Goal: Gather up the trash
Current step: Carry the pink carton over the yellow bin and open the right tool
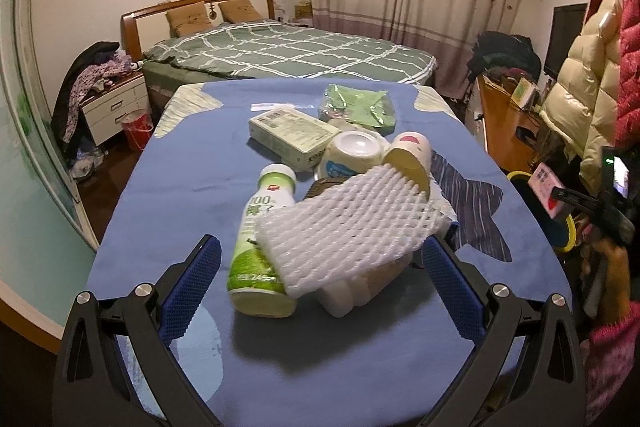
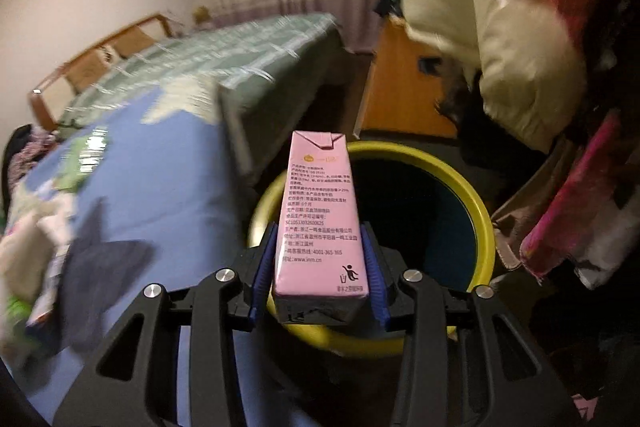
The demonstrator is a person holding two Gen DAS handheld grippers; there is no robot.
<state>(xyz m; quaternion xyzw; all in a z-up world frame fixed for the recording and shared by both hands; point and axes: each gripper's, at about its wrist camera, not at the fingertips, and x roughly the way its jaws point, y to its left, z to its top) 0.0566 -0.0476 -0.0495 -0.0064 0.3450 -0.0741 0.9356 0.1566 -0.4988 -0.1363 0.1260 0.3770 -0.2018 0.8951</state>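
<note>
Trash carton (image 2: 320, 215), pink, sits clenched in our right tool (image 2: 320, 267) above the yellow-rimmed bin (image 2: 460, 179); our left tool (image 1: 320, 287) gapes released over the table (image 1: 160, 195).

On the table (image 1: 132, 227) the bottle (image 1: 260, 247) lies left of the foam net (image 1: 344, 227), with the box (image 1: 294, 137), bowl (image 1: 352, 155) and cup (image 1: 412, 155) behind them. The bin (image 2: 460, 183) stands right of the table, the carton (image 2: 320, 219) above it.
</note>
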